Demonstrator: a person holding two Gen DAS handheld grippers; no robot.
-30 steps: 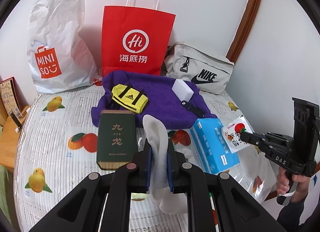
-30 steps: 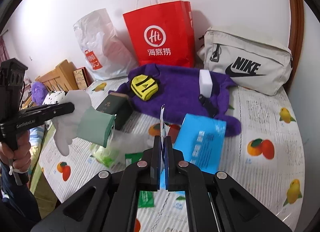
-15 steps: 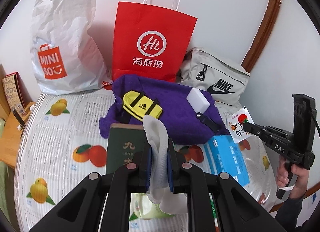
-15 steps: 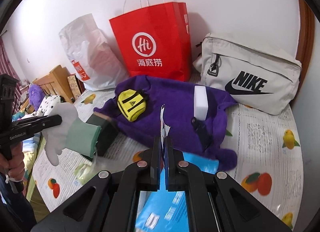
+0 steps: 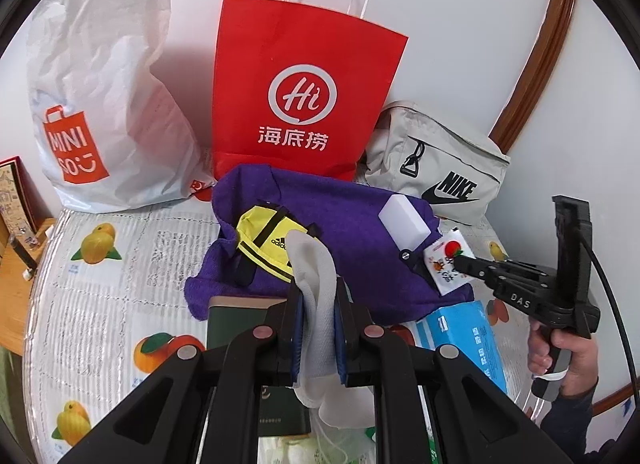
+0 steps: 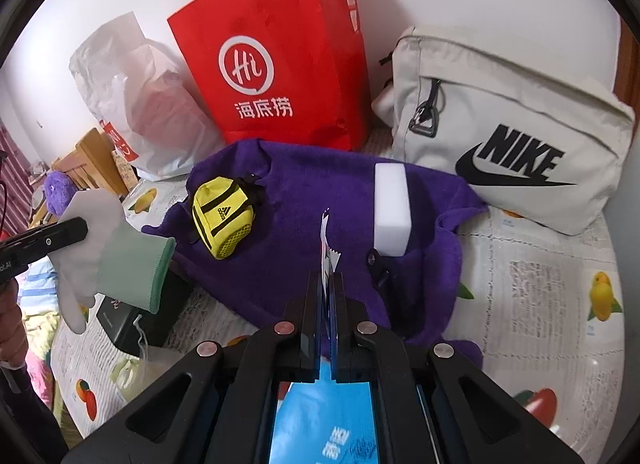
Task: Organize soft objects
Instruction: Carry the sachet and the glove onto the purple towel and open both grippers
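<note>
My left gripper (image 5: 316, 298) is shut on a white glove (image 5: 314, 264) with a pale green cuff (image 6: 132, 268); it hangs just in front of the purple towel (image 5: 352, 240). My right gripper (image 6: 328, 284) is shut on a small white sachet (image 5: 446, 264) with a red fruit print, seen edge-on in its own view, held over the towel's right part. On the towel lie a yellow Adidas pouch (image 6: 222, 220) and a white foam block (image 6: 392, 208).
Against the wall stand a white Miniso bag (image 5: 100, 96), a red paper bag (image 5: 304, 96) and a beige Nike bag (image 6: 512, 136). A dark green box (image 5: 240, 316) and a blue tissue pack (image 5: 464, 336) lie near the towel on the fruit-print tablecloth (image 5: 100, 304).
Both grippers have moved forward toward the towel and the bags, still holding the glove and the sachet. The sachet is now over the towel's right edge.
</note>
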